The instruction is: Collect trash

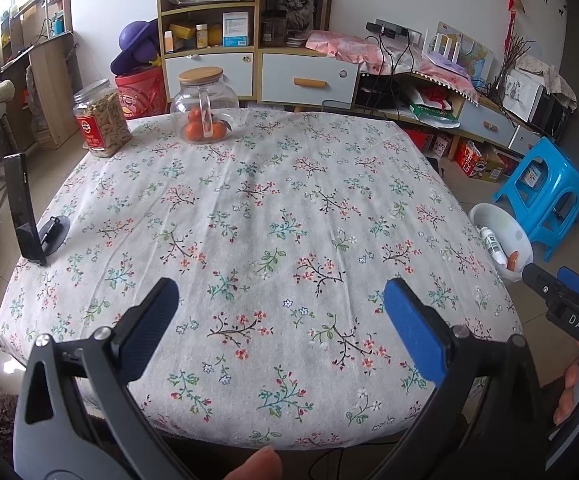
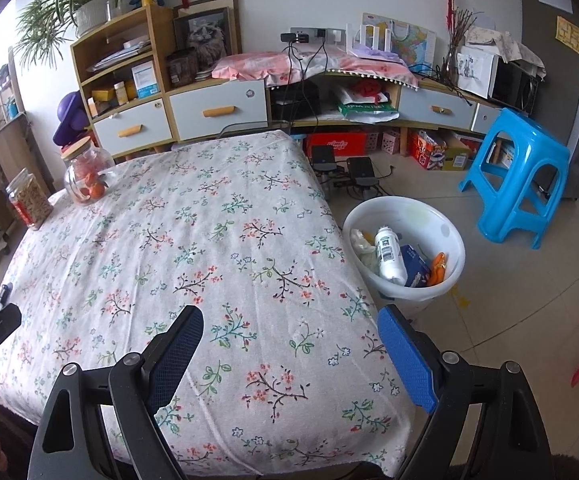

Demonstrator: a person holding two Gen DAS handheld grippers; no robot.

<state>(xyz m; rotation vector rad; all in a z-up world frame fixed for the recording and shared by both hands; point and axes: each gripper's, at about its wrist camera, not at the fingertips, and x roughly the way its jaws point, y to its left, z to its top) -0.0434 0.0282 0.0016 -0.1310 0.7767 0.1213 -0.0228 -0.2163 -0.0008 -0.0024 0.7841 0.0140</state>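
Note:
A white plastic bin (image 2: 451, 236) stands on the floor by the table's right edge. It holds a white bottle (image 2: 389, 254), a blue packet (image 2: 415, 266), orange scraps (image 2: 437, 268) and crumpled paper (image 2: 363, 246). The bin also shows in the left wrist view (image 1: 509, 228). My left gripper (image 1: 281, 320) is open and empty above the near part of the floral tablecloth (image 1: 257, 216). My right gripper (image 2: 289, 344) is open and empty over the table's near right corner, and it shows at the right in the left wrist view (image 1: 557, 286).
A glass jar with oranges (image 1: 204, 110) and a jar of snacks (image 1: 101, 120) stand at the table's far left. A phone on a stand (image 1: 23, 208) is at the left edge. A blue stool (image 2: 521, 176) stands beyond the bin. Cabinets (image 2: 217, 112) line the wall.

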